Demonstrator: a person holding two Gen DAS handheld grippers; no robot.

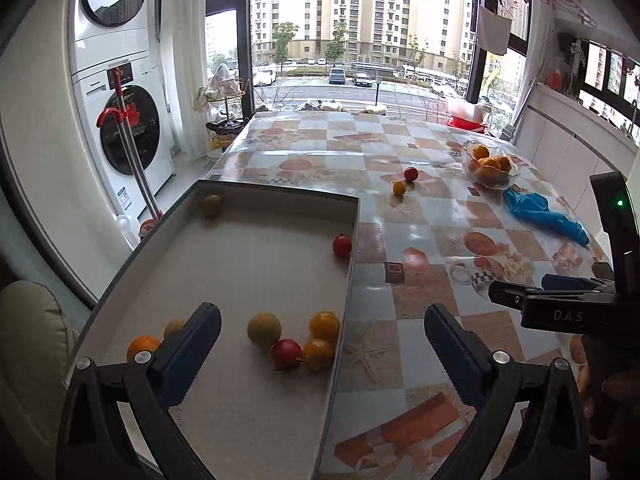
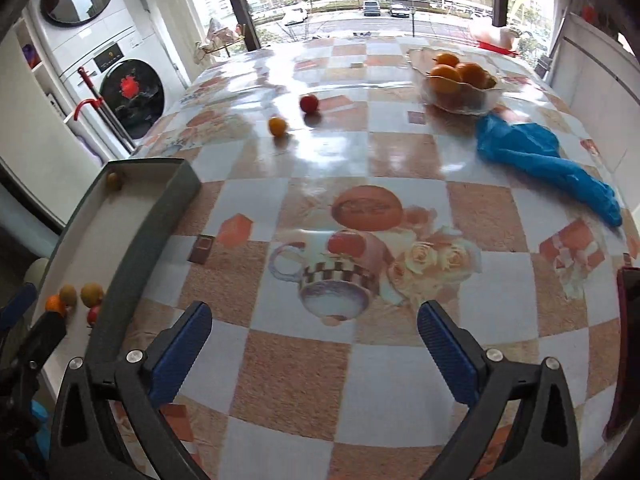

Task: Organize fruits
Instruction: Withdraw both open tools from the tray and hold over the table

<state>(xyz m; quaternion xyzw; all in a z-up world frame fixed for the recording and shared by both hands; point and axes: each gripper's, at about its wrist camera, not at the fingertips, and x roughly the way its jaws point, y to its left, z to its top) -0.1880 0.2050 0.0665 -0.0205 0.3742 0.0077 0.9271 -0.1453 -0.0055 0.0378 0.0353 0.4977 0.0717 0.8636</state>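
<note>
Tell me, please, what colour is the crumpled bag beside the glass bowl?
Blue bag; the right wrist view shows it best.

Bright daylight, strong fisheye bend.
Lit from the windows (image 1: 360,40) beyond; white glare across the glossy surface (image 2: 320,152); dark, curved corners; slight softness towards edges.

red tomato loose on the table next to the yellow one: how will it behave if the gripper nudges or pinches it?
The red tomato looks round and smooth, so a nudge would likely roll it across the glossy tablecloth, perhaps into the yellow tomato close beside it. Its shiny skin may slip between pads, and it probably bruises under a hard squeeze.
</note>
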